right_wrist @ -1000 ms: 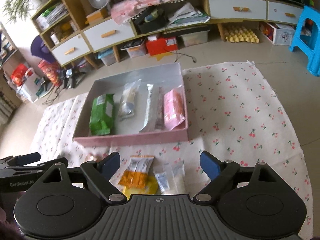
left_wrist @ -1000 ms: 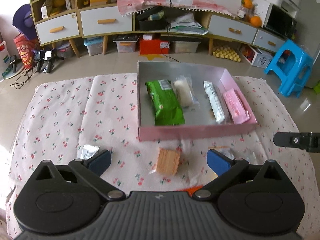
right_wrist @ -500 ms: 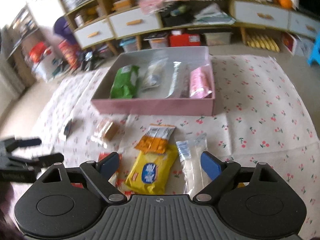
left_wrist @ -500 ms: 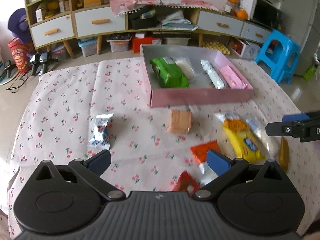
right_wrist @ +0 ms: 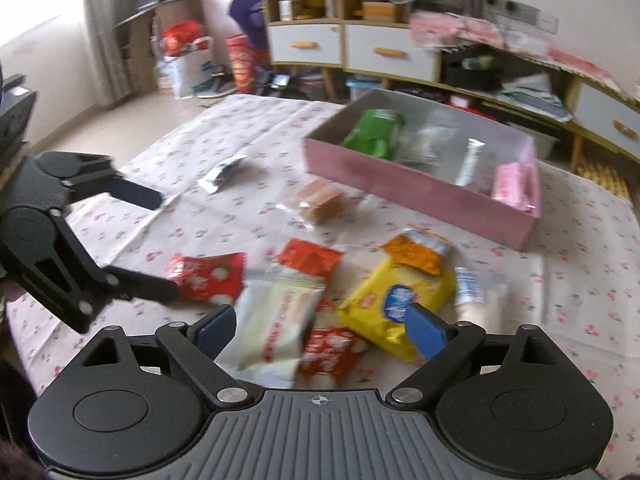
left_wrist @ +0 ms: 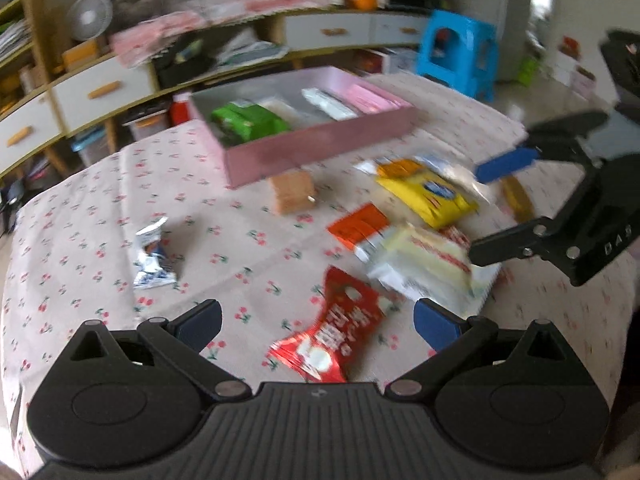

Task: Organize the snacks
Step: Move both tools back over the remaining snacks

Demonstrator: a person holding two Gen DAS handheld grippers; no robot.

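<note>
Sitting loose on the cherry-print cloth (right_wrist: 580, 292), the snack packets are the job — yellow packet (right_wrist: 394, 300), cream-white wafer pack (right_wrist: 280, 316), red candy wrapper (right_wrist: 208, 276), orange-red sachet (right_wrist: 310, 256), brown biscuit pack (right_wrist: 320, 198), clear tube of white sticks (right_wrist: 478, 296) and a silver-blue sachet (right_wrist: 222, 170) lying apart to the left. Pink box (right_wrist: 420, 184) beyond them already holds four: green bag (right_wrist: 376, 132), clear pouch (right_wrist: 430, 140), white stick pack (right_wrist: 472, 160), pink packet (right_wrist: 514, 182).

What changed — a second ago both cameras looked mostly at the box, with the loose pile half cut off at the bottom edge. Now both have swung and tilted down over the pile, so the loose packets fill the near field and the box sits further back. Reads as the approach to the next pick; nothing lifted yet, most of the sorting still ahead.

Right claw (right_wrist: 322, 330): jaws have just been opening and now stand spread wide, hovering over the cream-white wafer pack and a second red wrapper (right_wrist: 332, 354), the yellow packet at the right pad; whether they touch any of it I cannot tell — blurred.

Left claw (left_wrist: 316, 326): spread wide too, over the red candy wrapper (left_wrist: 332, 340), pinching nothing. Frames are motion-blurred, so contact with the bench cloth is unclear.
</note>
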